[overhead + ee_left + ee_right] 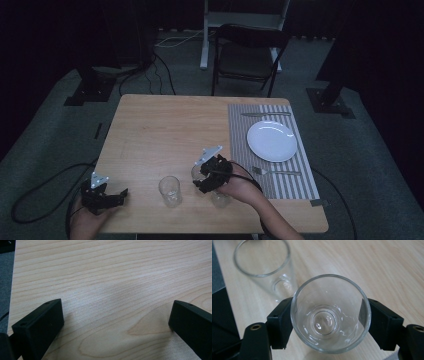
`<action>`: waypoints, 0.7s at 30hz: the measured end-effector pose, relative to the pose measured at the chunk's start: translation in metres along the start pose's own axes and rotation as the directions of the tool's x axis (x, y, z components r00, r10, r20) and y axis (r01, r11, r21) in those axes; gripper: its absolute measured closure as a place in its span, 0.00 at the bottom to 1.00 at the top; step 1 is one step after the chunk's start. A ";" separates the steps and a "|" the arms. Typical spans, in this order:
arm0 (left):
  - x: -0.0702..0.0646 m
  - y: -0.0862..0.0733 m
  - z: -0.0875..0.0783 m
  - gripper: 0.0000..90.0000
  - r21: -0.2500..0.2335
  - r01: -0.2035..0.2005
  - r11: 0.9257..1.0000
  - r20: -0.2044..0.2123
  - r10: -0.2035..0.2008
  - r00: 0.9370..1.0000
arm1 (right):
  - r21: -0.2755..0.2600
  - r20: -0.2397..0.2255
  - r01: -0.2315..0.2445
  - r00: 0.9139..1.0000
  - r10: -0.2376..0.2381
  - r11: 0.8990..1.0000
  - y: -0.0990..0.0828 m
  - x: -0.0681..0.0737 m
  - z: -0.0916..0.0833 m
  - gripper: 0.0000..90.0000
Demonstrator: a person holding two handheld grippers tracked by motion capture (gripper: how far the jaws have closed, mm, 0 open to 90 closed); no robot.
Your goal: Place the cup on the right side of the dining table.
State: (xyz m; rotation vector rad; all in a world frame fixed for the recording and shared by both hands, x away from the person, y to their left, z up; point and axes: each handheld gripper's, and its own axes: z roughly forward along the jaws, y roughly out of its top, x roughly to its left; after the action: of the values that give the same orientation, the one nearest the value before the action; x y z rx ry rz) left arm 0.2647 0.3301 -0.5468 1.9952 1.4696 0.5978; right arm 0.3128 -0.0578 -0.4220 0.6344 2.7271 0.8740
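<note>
Both grippers, left gripper (121, 192) & right gripper (199, 180), are built black w/ blocky jaws; grey three-cornered plates fitted on top; black cables trailed; forearms left bare.

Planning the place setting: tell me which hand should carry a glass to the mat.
Right, probably. The right gripper is shut on a glass near the mat; the left gripper is open, holding nothing, by the table's left edge.

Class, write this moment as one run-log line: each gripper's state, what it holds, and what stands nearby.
right gripper: shut on small clear drinking glass | left gripper: open, holding nothing, over light wooden table | second clear glass: upright, free
</note>
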 end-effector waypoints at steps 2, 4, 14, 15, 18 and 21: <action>0.000 0.000 0.000 0.00 0.000 0.001 1.000 0.001 -0.001 1.000 | -0.007 0.018 -0.008 1.000 0.008 1.000 0.001 -0.005 -0.001 0.31; 0.000 0.000 0.000 0.00 0.001 -0.001 1.000 0.000 0.001 1.000 | -0.009 0.026 -0.020 0.999 0.020 1.000 0.003 -0.011 -0.003 0.31; 0.000 0.000 0.000 0.00 0.001 -0.001 1.000 0.000 0.001 1.000 | -0.001 0.074 -0.082 0.994 0.082 0.997 0.008 -0.041 -0.008 0.31; 0.000 0.000 0.000 0.00 0.001 0.000 1.000 0.000 0.000 1.000 | -0.008 0.084 -0.095 0.992 0.095 0.995 0.007 -0.043 -0.008 0.31; 0.000 0.000 0.000 0.00 0.002 -0.002 1.000 0.000 0.002 1.000 | -0.008 0.090 -0.115 0.989 0.115 0.993 0.006 -0.052 -0.009 0.31; 0.000 0.000 0.000 0.00 0.001 0.000 1.000 0.000 0.000 1.000 | -0.011 0.088 -0.135 0.987 0.135 0.991 0.005 -0.060 -0.009 0.31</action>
State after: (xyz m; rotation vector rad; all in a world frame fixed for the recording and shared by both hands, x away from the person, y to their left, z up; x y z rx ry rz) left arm 0.2647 0.3301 -0.5467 1.9957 1.4700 0.5975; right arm 0.3644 -0.0866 -0.4079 0.8444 2.6275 0.8604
